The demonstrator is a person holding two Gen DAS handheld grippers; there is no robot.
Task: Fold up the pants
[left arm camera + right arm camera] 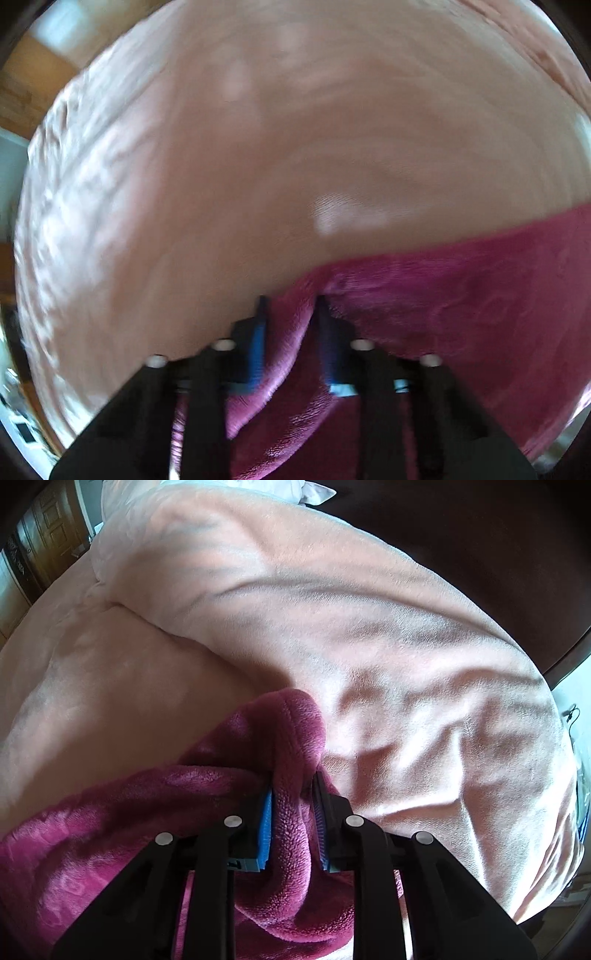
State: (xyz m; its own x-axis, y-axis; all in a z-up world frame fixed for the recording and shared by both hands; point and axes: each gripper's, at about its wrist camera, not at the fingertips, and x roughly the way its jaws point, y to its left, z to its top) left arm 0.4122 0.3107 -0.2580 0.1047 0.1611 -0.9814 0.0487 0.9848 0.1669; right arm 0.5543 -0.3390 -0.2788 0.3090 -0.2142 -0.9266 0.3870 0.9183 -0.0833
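The pants (461,295) are dark magenta fleece and lie on a pink blanket-covered bed (258,166). In the blurred left wrist view my left gripper (291,301) is shut on a fold of the pants, which hangs between the blue pads and spreads to the right. In the right wrist view my right gripper (293,779) is shut on a thick bunched fold of the same pants (291,738), with the rest trailing down to the left (92,830).
The pink blanket (369,646) is rumpled into a raised ridge at the far side. A dark wooden headboard (498,535) lies beyond it, and a wooden cabinet (48,528) stands at the far left. A wooden floor (33,74) shows at the upper left.
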